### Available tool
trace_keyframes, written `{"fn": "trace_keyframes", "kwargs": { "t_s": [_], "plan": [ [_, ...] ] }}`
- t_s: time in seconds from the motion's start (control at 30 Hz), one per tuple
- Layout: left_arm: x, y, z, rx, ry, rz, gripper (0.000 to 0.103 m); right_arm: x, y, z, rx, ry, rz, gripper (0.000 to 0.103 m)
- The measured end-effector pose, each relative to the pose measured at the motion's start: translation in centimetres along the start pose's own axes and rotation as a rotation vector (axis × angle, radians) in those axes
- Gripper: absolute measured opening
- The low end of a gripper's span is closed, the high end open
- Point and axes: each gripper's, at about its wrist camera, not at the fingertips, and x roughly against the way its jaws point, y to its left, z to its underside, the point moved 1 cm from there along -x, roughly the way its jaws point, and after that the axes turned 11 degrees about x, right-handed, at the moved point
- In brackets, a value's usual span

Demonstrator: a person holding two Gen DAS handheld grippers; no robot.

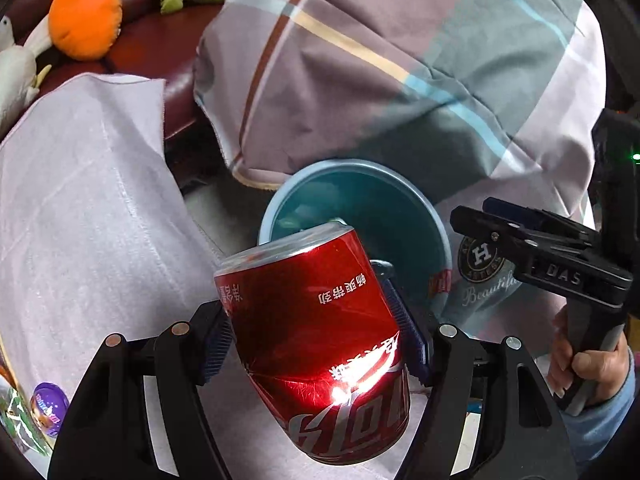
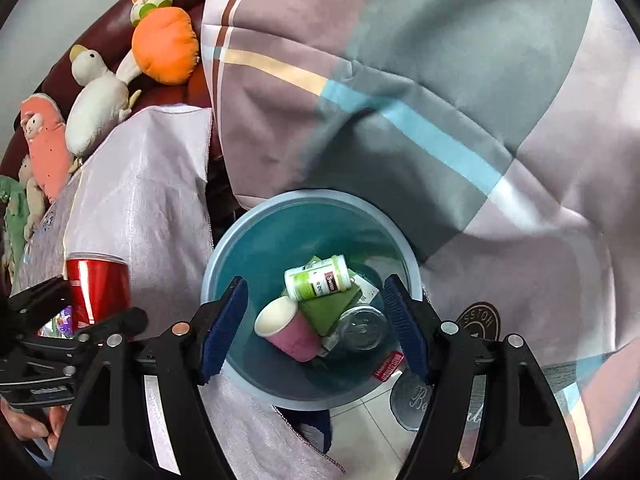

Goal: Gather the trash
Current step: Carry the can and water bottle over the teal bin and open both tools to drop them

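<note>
My left gripper (image 1: 316, 336) is shut on a red Coca-Cola can (image 1: 320, 340), held tilted just short of a blue trash bin (image 1: 436, 236). The can also shows at the left of the right wrist view (image 2: 98, 288). My right gripper (image 2: 316, 320) is open and empty, right above the bin (image 2: 224, 256). Inside the bin lie a pink paper cup (image 2: 290, 332), a green-labelled white bottle (image 2: 318, 278), a green card (image 2: 326, 308) and a clear glass jar (image 2: 362, 328). The right gripper shows at the right of the left wrist view (image 1: 480, 216).
A pale cloth-covered surface (image 1: 80, 220) lies left of the bin. A plaid blanket (image 2: 400, 100) hangs behind it. Plush toys (image 2: 164, 46) sit on a dark red sofa (image 1: 160, 32). A purple wrapper (image 1: 48, 408) lies at the lower left. Tiled floor (image 2: 360, 432) shows below the bin.
</note>
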Motion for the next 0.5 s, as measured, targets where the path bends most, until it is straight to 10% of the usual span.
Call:
{"fn": "trace_keyframes", "kwargs": {
  "t_s": [0.5],
  "plan": [
    [-3.9, -3.0, -1.1, -0.031, 0.043, 0.012, 0.083, 2.7, -2.3, 0.9, -0.03, -0.026, 0.072, 0.073]
  ]
}}
